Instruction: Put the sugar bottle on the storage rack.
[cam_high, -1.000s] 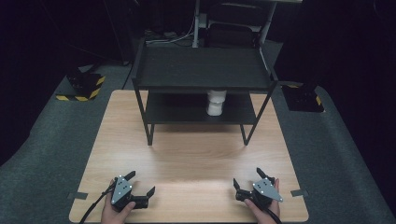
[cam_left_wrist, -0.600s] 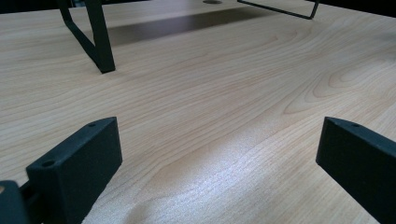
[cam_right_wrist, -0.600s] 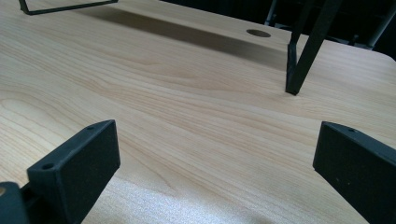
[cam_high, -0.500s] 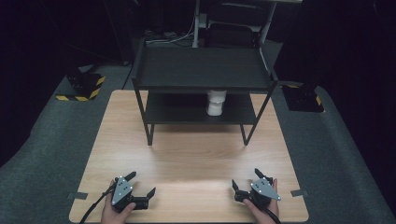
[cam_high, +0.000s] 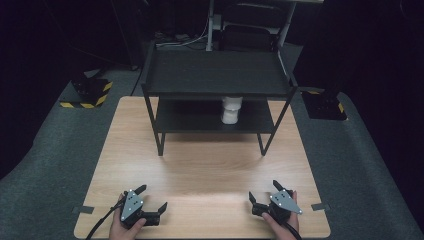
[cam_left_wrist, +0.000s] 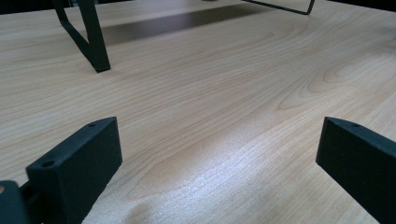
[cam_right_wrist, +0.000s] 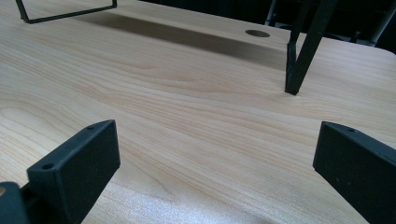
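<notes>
Left gripper and right gripper are held low at the near worktop edge, jaws spread wide, nothing grasped; judged a ready stance. White container is kept on the black rack's lower shelf, well apart from both.

No text, label, brand or number can be read anywhere in these views. The nearest things to a sign are the yellow-and-black hazard stripes on a dark base on the floor at the left of the high view, and a fainter yellow mark on another base at the right. The white container on the lower shelf may carry print, but it is too small to tell.
</notes>
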